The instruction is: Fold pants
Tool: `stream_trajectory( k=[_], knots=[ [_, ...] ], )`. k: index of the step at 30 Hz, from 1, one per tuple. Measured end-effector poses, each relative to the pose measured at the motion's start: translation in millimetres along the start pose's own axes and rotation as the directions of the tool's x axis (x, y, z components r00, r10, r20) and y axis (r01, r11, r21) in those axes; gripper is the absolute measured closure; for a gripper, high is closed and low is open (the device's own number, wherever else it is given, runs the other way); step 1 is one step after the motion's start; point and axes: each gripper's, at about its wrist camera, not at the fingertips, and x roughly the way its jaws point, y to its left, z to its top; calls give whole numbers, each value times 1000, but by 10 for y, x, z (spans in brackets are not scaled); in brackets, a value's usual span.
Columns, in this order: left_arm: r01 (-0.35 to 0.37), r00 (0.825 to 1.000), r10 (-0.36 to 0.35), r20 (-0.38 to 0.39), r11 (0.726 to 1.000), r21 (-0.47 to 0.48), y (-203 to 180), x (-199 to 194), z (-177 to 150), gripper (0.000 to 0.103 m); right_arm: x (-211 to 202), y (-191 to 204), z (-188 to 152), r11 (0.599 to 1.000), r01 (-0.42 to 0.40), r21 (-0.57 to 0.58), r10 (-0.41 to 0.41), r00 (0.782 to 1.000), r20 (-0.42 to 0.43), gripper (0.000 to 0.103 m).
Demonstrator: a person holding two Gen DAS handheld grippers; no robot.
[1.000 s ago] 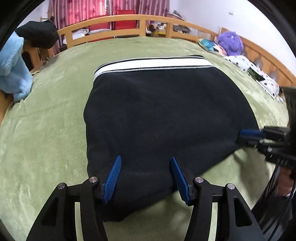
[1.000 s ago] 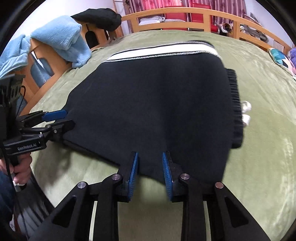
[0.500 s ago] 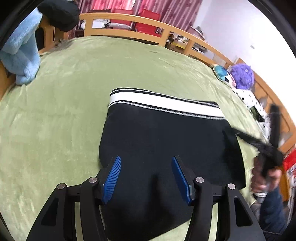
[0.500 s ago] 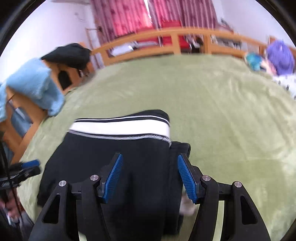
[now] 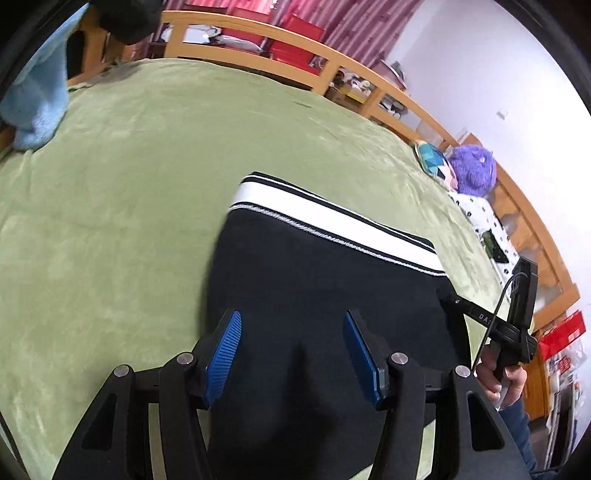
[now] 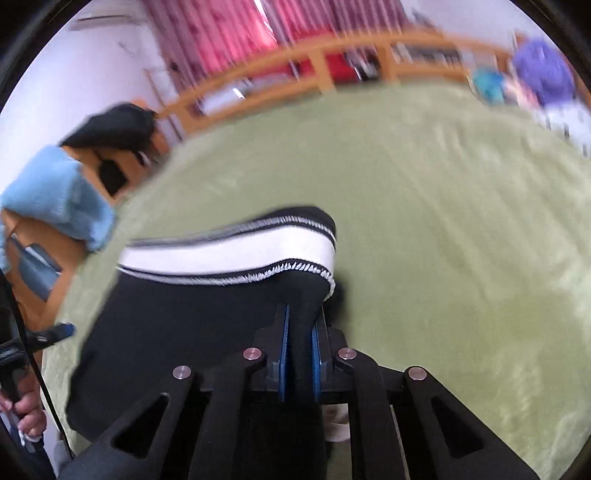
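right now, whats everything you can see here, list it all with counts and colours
pants: 1, black with white waistband, folded on the blanket
blanket: 1, green, covering the bed
bed rail: 1, light wood, round the far edge
towel: 1, light blue, draped over the rail
dark garment: 1, black, on the rail above the towel
plush toy: 1, purple, far right corner
curtains: red, behind the bed
left gripper: black, blue pads, open over the pants
right gripper: black, blue pads, shut on the pants

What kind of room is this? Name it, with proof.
Probably a bedroom: a wide green plush blanket covers a bed with curved wooden rails, a purple stuffed toy lies at its edge, and red striped curtains hang behind.
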Motion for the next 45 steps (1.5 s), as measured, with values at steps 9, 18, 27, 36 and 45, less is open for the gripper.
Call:
stream_trajectory(
  k=[9, 18, 27, 36, 45],
  knots=[
    [4, 1000, -5, 21, 998, 70, -343, 481, 570, 43, -341, 231, 294, 995, -10, -95, 24, 989, 149, 62],
    [-56, 996, 57, -67, 998, 14, -105, 630, 464, 43, 59, 275, 338, 990, 69, -122, -63, 997, 51, 70],
    [-201, 979, 203, -14, 978, 61, 14, -125, -744, 40, -575, 423, -645, 991, 17, -133, -12, 999, 38, 66],
    [-207, 975, 204, -84, 978, -30, 62, -168, -999, 41, -656, 294, -1030, 988, 88, -130, -96, 993, -62, 61],
    [-171, 982, 170, 84, 985, 11, -558, -1013, -927, 40, -1495, 670, -1042, 987, 122, -101, -112, 989, 96, 46]
  ],
)
